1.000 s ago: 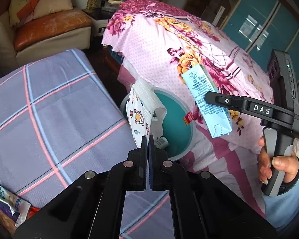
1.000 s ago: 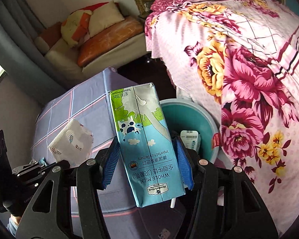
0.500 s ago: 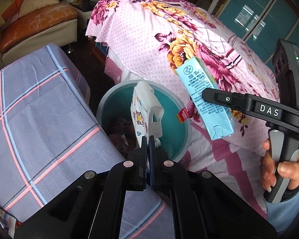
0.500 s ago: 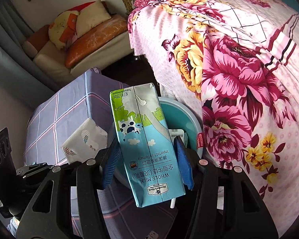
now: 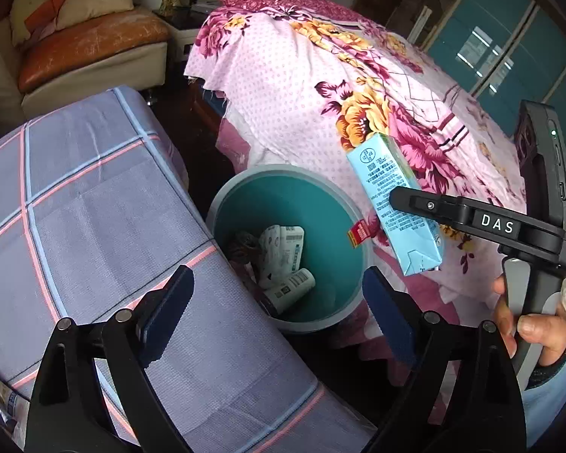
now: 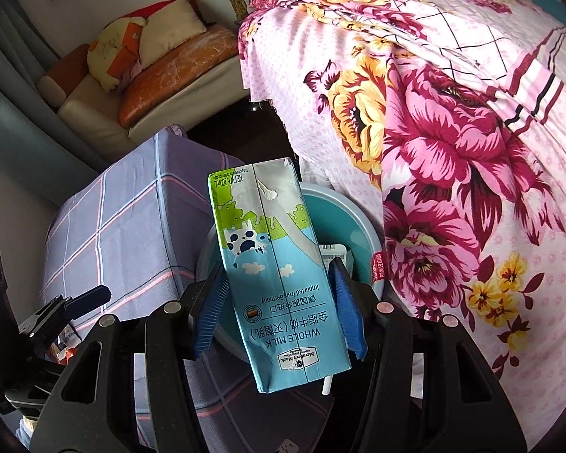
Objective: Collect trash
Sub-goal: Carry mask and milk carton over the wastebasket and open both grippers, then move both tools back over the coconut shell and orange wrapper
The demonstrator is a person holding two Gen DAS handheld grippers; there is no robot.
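Note:
A teal round bin point(image 5: 334, 226) stands on the floor between two covered pieces of furniture; its rim point(image 6: 362, 222) shows behind the carton in the right wrist view. Inside lie a white printed face mask point(image 5: 273, 247), a small white bottle point(image 5: 290, 290) and other packets. My left gripper point(image 5: 279, 307) hangs over the bin's near edge, its jaws opening wide with nothing between them. My right gripper point(image 6: 279, 304) is shut on a blue and green milk carton point(image 6: 275, 287), also seen as a light blue carton point(image 5: 396, 204) held above the bin's right rim.
A grey-blue checked cloth point(image 5: 94, 196) covers the surface left of the bin, with wrappers point(image 5: 0, 396) at its lower left corner. A pink floral cloth point(image 5: 320, 87) drapes the furniture on the right. A sofa with cushions point(image 5: 86, 37) stands behind. A hand point(image 5: 532, 324) grips the right tool's handle.
My left gripper went from shut on the white face mask to wide open; the mask now lies inside the bin. The right gripper keeps its grip on the carton.

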